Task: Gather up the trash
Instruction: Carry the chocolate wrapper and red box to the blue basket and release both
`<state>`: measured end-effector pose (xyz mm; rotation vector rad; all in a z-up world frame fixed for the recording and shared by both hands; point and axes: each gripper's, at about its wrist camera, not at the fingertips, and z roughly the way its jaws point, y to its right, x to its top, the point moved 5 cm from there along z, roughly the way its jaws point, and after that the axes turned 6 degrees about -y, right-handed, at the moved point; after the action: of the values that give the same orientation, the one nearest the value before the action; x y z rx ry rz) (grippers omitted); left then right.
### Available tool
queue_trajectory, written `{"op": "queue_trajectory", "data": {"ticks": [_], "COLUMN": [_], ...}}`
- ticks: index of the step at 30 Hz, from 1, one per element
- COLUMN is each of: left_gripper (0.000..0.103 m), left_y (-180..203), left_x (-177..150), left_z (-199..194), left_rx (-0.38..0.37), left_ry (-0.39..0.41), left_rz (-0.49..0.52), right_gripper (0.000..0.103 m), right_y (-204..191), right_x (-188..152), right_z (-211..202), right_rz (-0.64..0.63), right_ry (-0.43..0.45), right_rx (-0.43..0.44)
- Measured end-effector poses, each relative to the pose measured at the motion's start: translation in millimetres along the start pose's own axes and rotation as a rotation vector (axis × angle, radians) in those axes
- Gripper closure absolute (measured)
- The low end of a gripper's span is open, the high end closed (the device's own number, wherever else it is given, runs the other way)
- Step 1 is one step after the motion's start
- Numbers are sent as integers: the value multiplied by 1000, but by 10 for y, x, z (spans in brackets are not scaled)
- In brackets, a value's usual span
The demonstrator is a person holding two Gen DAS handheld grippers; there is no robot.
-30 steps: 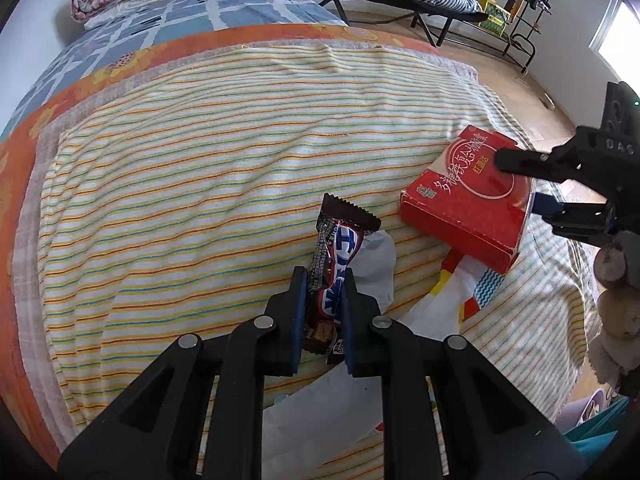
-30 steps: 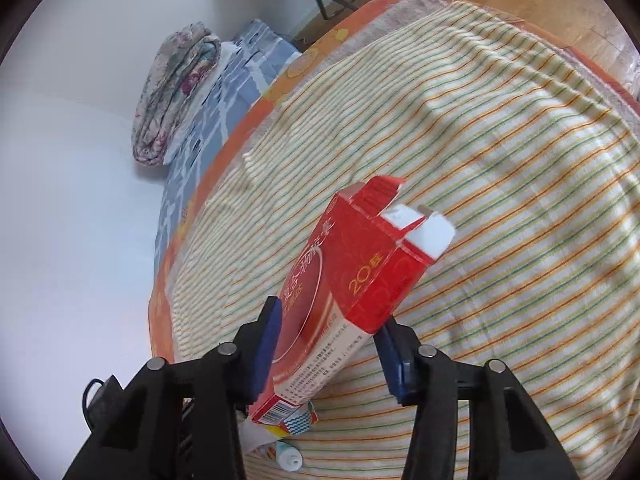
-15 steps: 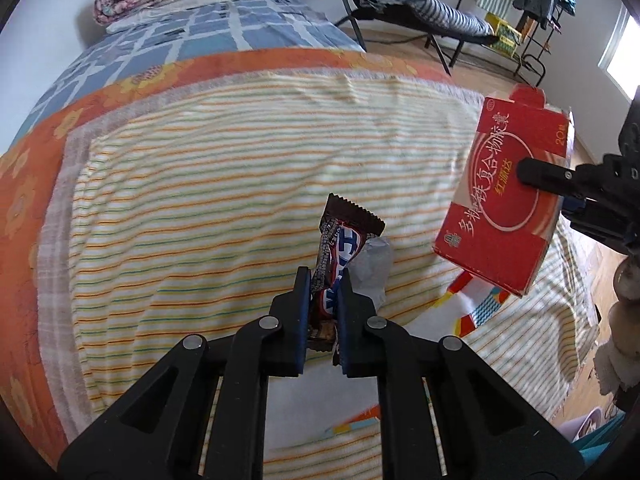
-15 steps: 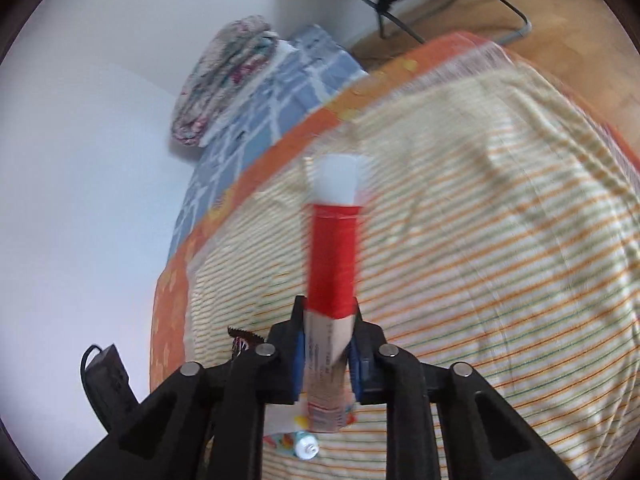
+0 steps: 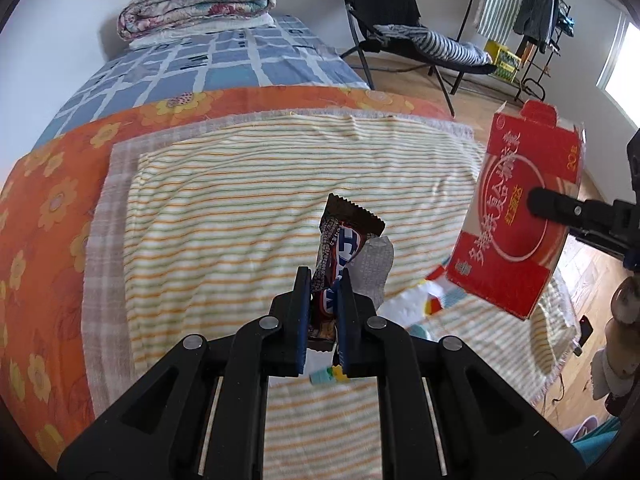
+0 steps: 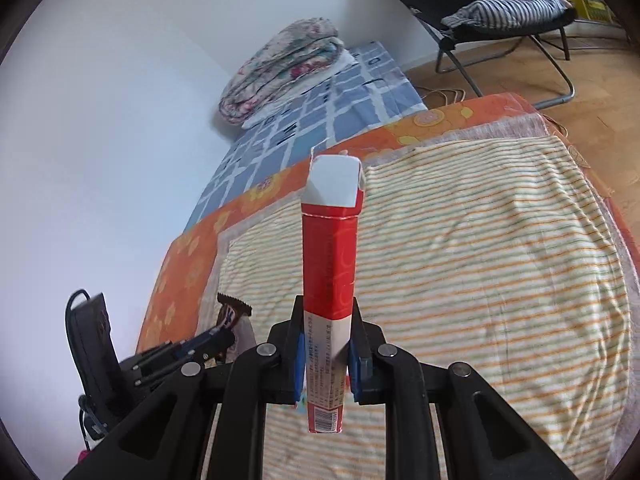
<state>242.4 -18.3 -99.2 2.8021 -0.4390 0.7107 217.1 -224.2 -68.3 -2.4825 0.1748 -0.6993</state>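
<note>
Covering the bed, the striped blanket (image 5: pixel 224 208) lies below both lifted pieces of trash, with a white plastic bag (image 5: pixel 416 308) left on it. The right gripper (image 6: pixel 326 356) clamps the red box (image 6: pixel 329 264) across its narrow sides, which looks secure for carrying, while the left gripper (image 5: pixel 323 300) pinches the candy wrapper (image 5: pixel 340 240) by its lower end, so it stands upright

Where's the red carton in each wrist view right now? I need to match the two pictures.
Left wrist: red carton at the right edge, broad printed face showing, clamped by the right gripper.
Right wrist: red carton dead centre, narrow edge-on, between the fingers.
Shared landmark: folded floral quilt at the bed's far end.
</note>
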Motion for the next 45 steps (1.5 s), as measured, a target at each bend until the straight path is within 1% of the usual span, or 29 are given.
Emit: {"op": "queue_trajectory", "data": {"ticks": [4,6,8,13,19,23,26,30,34,38,45], "left_gripper": [93,93,93,93,93,93,93,93,93,93,93], "left_y": [84,132,187,297,344,351,338,331,357,377,390], "left_x": [-173,-277,-385,-708,-1113,-1381,-1595,-1834,-2054,-2254,-2547], "left_z": [-204,-297,-382,-574,-691,-781,-849,-898,-900,-855,-711], "left_rx": [-28,-30,-29,-31,-31,-31,-12,2,28,21,8], "left_ry": [16,19,24,38,22,13,16,9,-8,-34,-91], "left_rz": [-8,-4,6,8,-9,-30,-45,-71,-70,-86,-119], "right_gripper": [88,88,88,88,88,88,88,88,88,88,88], "right_y": [-107,-175,-217,-286,-358,-428,-462,-509,-569,-605,-573], "right_x": [-203,-333,-462,-779,-1181,-1461,-1674,-1929,-2127,-2291,-2497], "right_z": [-119,-182,-231,-356,-502,-593,-626,-631,-631,-606,-529], "right_rz": [-41,-93,-121,-149,-181,-229,-257,-295,-331,-364,-380], "right_ry": [-36,-50,-67,-114,-173,-210,-245,-292,-333,-369,-426], "right_rx": [-1,-30,-38,-21,-4,-6,-5,-10,-11,-20,-33]}}
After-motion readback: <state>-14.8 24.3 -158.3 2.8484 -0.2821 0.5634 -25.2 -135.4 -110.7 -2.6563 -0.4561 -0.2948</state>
